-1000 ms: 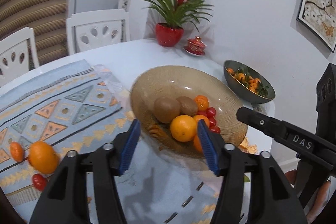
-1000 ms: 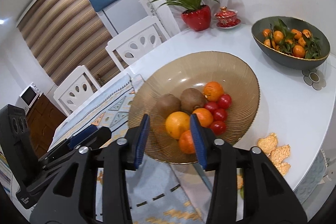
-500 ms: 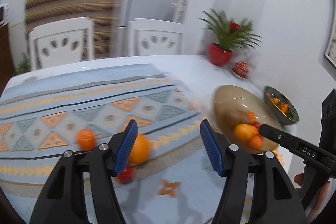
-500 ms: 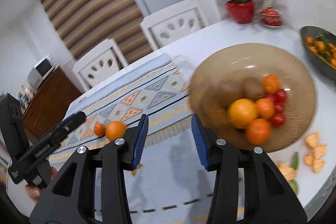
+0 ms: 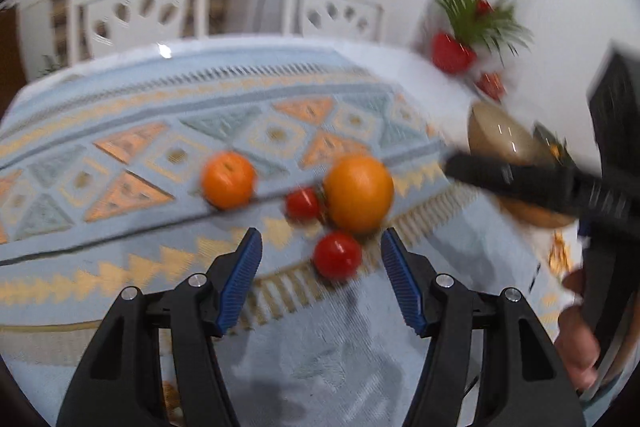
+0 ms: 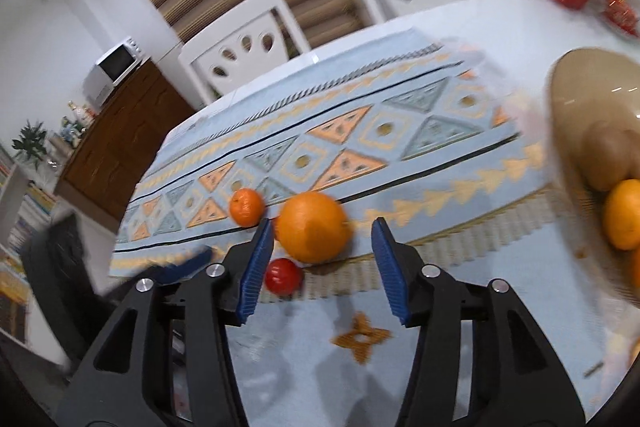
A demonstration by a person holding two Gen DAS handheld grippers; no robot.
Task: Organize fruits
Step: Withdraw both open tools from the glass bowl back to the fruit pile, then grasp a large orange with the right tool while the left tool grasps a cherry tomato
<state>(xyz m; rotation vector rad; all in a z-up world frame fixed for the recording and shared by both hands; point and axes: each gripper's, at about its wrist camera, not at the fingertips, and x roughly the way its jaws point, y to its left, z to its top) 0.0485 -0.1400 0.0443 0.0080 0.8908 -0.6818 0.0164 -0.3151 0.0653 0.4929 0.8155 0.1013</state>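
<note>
A large orange (image 5: 358, 193), a small tangerine (image 5: 228, 179) and two red tomatoes (image 5: 302, 203) (image 5: 337, 255) lie loose on the patterned runner (image 5: 160, 131). My left gripper (image 5: 321, 239) is open, and the nearer tomato sits between its blue pads, untouched. In the right wrist view my right gripper (image 6: 322, 231) hangs over the large orange (image 6: 312, 227). Its jaws are opening and the pads stand clear of the orange. The tangerine (image 6: 247, 207) and one tomato (image 6: 283, 275) lie to the left. The amber glass bowl (image 6: 560, 99) at the right holds kiwis (image 6: 608, 155) and oranges.
Two white chairs (image 6: 236, 47) stand behind the round white table. A red potted plant (image 5: 452, 53) and a small red lidded dish (image 5: 490, 85) sit at the far right. A wooden cabinet with a microwave (image 6: 116, 67) is at the left. A hand (image 5: 576, 347) holds the right gripper.
Both views have swung left from the bowl to the loose fruit on the runner and dropped closer. The right jaws have widened; the left ones look the same.
</note>
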